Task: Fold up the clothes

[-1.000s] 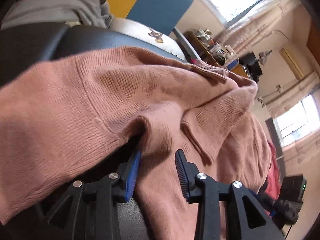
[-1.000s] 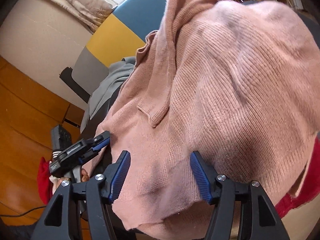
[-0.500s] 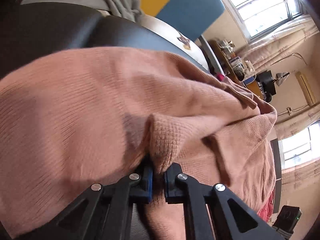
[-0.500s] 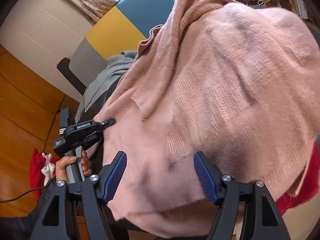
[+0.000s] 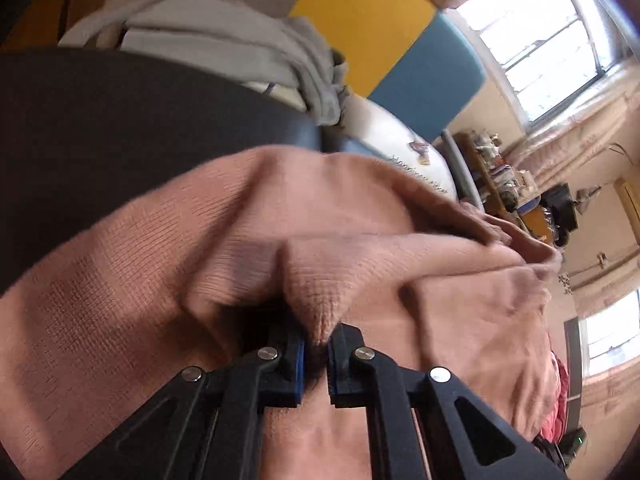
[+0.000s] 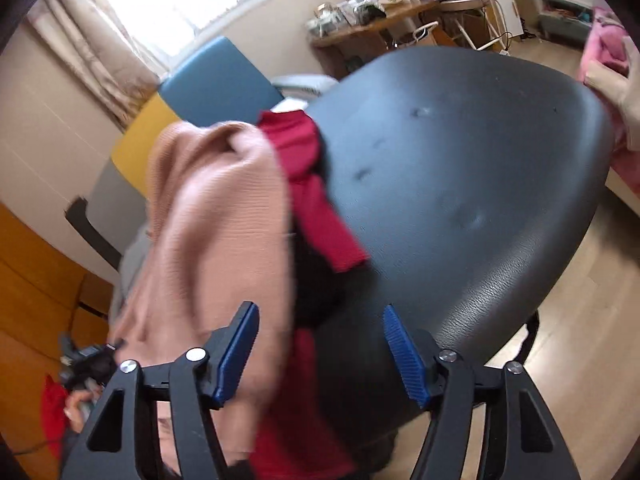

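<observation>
A pink knitted sweater (image 5: 168, 240) fills the left wrist view, draped over a black padded surface (image 5: 100, 120). My left gripper (image 5: 316, 350) is shut on a bunched fold of this sweater. In the right wrist view the pink sweater (image 6: 216, 232) hangs bunched at the left, above a red garment (image 6: 316, 208) lying on the black padded surface (image 6: 460, 184). My right gripper (image 6: 320, 354) is open with its blue pads wide apart. Its left pad sits beside the sweater's hanging edge without gripping it.
A grey garment (image 5: 224, 44) lies beyond the black surface, in front of a yellow and blue panel (image 5: 384, 40). A cluttered desk (image 6: 368, 20) and a stool (image 6: 460, 4) stand by the window. A hand (image 6: 80, 400) shows at lower left. Pink cloth (image 6: 608, 52) lies at far right.
My left gripper closed on a fold of the sweater and lifted it. The sweater has been pulled left off the black surface, uncovering the red garment. My right gripper stays open.
</observation>
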### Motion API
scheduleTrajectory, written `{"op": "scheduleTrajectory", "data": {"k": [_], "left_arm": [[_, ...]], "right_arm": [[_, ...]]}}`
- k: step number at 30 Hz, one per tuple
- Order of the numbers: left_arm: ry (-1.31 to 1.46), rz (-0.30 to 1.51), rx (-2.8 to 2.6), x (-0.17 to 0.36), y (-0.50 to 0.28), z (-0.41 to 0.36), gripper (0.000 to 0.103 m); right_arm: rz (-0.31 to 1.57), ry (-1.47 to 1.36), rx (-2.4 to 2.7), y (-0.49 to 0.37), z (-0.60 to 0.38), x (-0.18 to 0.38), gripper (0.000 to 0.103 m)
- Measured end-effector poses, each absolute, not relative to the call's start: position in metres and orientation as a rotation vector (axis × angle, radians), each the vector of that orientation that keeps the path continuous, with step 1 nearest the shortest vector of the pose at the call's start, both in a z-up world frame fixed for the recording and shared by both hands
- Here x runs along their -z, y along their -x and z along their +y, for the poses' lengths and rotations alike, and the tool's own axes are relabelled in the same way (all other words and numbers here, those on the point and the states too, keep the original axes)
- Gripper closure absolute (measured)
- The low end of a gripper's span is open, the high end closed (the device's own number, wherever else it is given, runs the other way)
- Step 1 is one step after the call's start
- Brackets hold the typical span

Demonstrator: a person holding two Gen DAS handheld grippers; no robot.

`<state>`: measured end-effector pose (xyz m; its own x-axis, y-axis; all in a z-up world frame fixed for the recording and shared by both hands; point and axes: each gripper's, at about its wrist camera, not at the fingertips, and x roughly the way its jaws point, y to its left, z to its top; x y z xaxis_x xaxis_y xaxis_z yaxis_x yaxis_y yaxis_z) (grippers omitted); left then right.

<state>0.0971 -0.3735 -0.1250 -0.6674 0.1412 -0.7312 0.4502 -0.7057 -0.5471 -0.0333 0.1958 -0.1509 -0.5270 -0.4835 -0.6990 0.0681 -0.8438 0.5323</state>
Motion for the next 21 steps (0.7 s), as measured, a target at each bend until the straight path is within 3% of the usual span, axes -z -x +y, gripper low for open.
{"op": "scheduleTrajectory", "data": {"k": [5,7,8,9,11,12,13,16,21], "left_arm": [[-1.133,0.811,2.526,0.079,-0.092,-0.343,0.093],[-1.106,0.735,2.513,0.069,-0.090,-0.339,0.091],[-1.123,0.727,2.502,0.069,-0.091,-0.340,0.091],[-1.140,0.720,2.491,0.070,-0.093,-0.342,0.091],[-1.157,0.688,2.468,0.072,-0.094,-0.343,0.091],[-1.156,0.664,2.457,0.072,-0.093,-0.344,0.094],[-1.145,0.640,2.448,0.072,-0.098,-0.348,0.096],[-1.093,0.607,2.418,0.069,-0.106,-0.362,0.098],[-1.037,0.745,2.473,0.063,-0.128,-0.383,0.099]], "right_arm": [[-0.904,-1.173,2.172,0.073,0.191,0.158,0.034],[-1.012,-1.149,2.103,0.095,0.187,0.165,0.016],[-1.070,-1.146,2.068,0.107,0.184,0.170,0.016],[-1.143,-1.135,2.010,0.118,0.181,0.175,0.016],[-1.232,-1.112,1.920,0.134,0.169,0.182,0.037],[-1.132,-1.099,1.962,0.128,0.151,0.171,0.075],[-1.031,-1.085,2.000,0.123,0.132,0.159,0.088],[-0.726,-1.033,2.096,0.105,0.076,0.125,0.090],[-0.213,-0.921,2.191,0.075,-0.017,0.068,0.091]]}}
